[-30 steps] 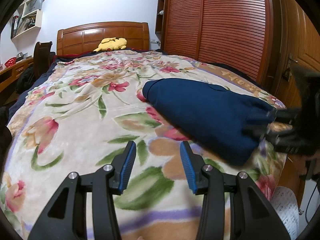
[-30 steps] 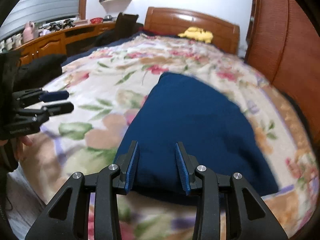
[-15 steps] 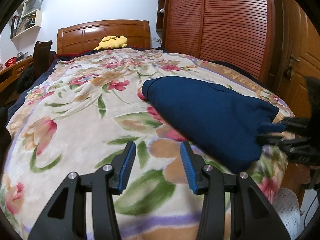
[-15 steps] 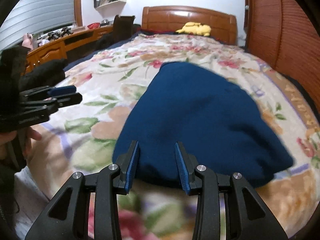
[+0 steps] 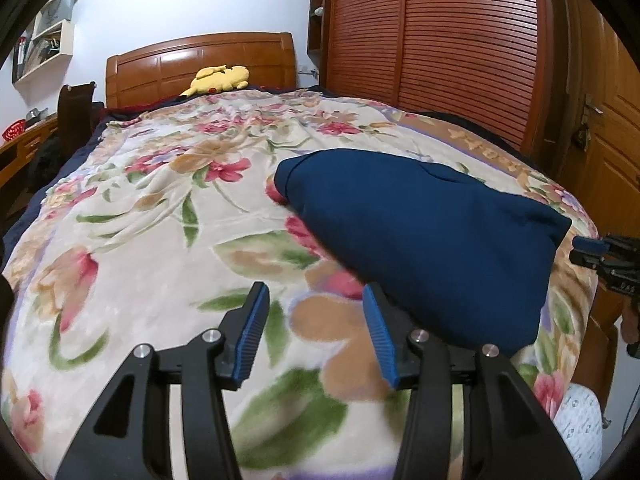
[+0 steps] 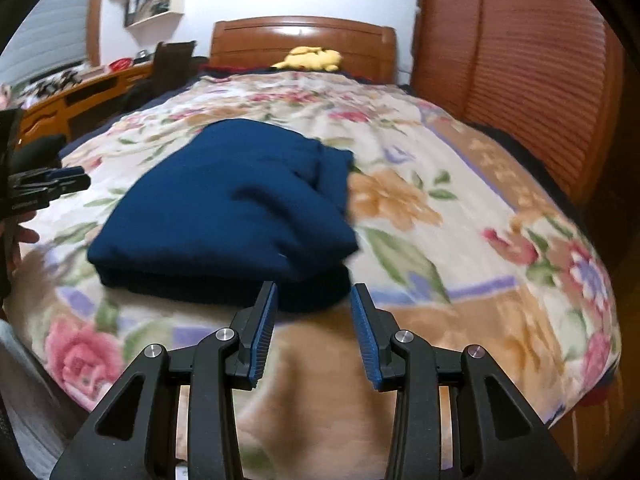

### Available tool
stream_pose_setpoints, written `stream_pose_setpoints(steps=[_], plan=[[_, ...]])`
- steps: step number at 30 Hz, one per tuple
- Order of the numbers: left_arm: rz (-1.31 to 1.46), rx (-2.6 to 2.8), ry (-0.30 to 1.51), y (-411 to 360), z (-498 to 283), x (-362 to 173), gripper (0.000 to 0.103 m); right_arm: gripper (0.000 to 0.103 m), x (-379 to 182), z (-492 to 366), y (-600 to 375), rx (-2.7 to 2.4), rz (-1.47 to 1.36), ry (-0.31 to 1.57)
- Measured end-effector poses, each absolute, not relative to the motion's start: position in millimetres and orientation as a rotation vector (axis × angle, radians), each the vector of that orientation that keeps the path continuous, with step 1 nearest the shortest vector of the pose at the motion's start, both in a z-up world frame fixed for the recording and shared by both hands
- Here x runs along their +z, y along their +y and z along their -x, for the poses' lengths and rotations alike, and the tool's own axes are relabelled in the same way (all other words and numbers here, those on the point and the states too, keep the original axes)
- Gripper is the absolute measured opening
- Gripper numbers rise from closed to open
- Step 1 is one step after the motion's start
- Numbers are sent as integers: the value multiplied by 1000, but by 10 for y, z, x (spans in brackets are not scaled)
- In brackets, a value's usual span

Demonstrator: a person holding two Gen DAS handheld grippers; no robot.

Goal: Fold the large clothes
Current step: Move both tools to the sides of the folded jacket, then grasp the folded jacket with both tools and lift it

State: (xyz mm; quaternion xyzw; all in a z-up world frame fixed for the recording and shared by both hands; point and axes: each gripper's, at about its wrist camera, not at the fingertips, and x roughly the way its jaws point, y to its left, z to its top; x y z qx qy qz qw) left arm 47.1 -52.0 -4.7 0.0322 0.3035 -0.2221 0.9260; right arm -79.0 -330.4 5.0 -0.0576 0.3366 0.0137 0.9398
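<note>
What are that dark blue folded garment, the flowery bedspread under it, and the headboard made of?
The blue garment looks like thick, matte knit or fleece: soft rounded folds, no shine. The bedspread seems a plush printed fleece blanket, its surface fuzzy. The headboard appears to be varnished wood, with glossy reflections on reddish-brown panels.

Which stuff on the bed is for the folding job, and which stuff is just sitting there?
For the job:
- folded navy garment
- left gripper, open, empty
- right gripper, open, empty

Just there:
- floral blanket underneath
- yellow plush toy by the headboard
- wardrobe
</note>
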Motion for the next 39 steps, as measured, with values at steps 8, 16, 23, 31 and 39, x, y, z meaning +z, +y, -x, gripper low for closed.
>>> stream_pose_setpoints(steps=[8, 16, 23, 31, 39], plan=[[-94, -476, 639, -661, -893, 40, 53, 38, -71, 590, -3397, 44, 63, 694], [-122, -460, 682, -888, -1659, 9, 53, 41, -170, 433, -3378, 71, 25, 692], [-133, -470, 747, -1098, -2398, -97, 54, 41, -154, 439, -3393, 79, -10, 678], [-176, -457, 801, -1291, -2888, -287, 55, 43, -225, 444, -3382, 71, -8, 737], [-210, -456, 814, -1322, -3038, -444, 67, 44, -335, 330, -3415, 96, -53, 741]])
